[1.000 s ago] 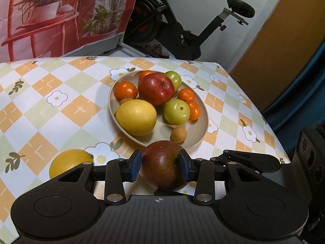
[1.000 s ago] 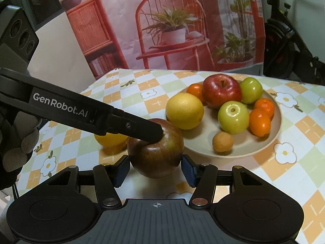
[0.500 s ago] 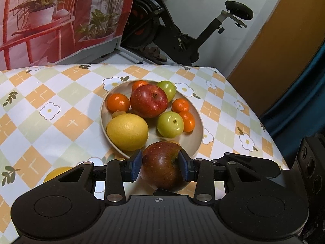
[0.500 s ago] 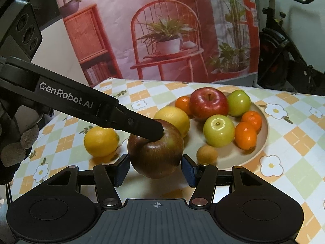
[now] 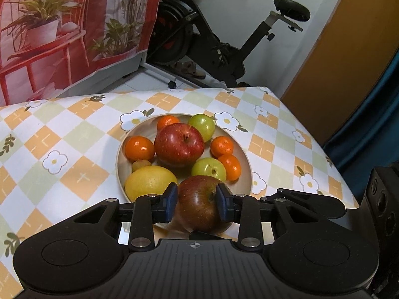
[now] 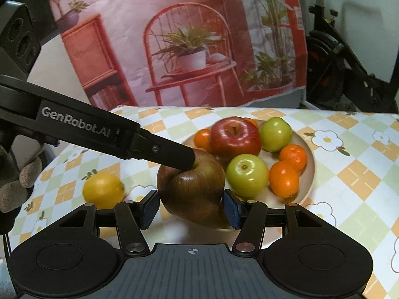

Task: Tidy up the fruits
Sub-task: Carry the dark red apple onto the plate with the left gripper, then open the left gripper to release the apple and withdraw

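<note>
Over by the left, only the right wrist view catches a loose lemon (image 6: 103, 189) alone on the checked tablecloth (image 6: 354, 174) and the left gripper's finger (image 6: 159, 150) slanting in to press the dull red apple (image 6: 192, 189), which hangs over the near rim of the plate (image 6: 308, 186). The left wrist view shows the left gripper (image 5: 197, 203) closing, both pads on that apple (image 5: 199, 203), plus a plated lemon (image 5: 149, 182) hidden from the other camera. Rightmost, the right gripper (image 6: 191, 208) brackets the apple, its right pad seemingly touching but its left standing just off, so I cannot tell whether it grips.
</note>
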`<action>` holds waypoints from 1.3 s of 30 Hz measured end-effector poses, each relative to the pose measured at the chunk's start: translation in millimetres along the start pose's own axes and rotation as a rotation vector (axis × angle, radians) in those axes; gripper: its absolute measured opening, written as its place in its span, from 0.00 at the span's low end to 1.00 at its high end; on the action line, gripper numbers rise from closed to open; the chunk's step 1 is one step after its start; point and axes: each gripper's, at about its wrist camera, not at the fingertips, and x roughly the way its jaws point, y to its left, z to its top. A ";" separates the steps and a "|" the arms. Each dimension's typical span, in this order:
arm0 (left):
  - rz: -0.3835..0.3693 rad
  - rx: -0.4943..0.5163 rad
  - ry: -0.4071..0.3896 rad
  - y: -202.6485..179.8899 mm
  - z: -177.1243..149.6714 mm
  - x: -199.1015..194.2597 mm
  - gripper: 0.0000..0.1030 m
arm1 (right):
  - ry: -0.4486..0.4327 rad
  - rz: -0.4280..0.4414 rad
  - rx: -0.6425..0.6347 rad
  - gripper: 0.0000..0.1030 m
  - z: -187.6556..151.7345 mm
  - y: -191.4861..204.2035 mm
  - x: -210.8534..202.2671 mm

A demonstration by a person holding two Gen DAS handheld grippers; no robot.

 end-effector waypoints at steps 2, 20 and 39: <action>0.011 0.019 0.005 -2.6 1.7 3.1 0.34 | 0.004 -0.007 0.020 0.50 0.9 -7.1 3.4; 0.071 0.077 0.030 -8.3 -0.2 12.4 0.34 | 0.004 -0.032 0.000 0.56 -0.4 -9.0 3.0; 0.114 0.024 -0.038 15.1 -5.3 -20.8 0.34 | -0.008 -0.059 0.022 0.56 -4.6 -4.5 -16.1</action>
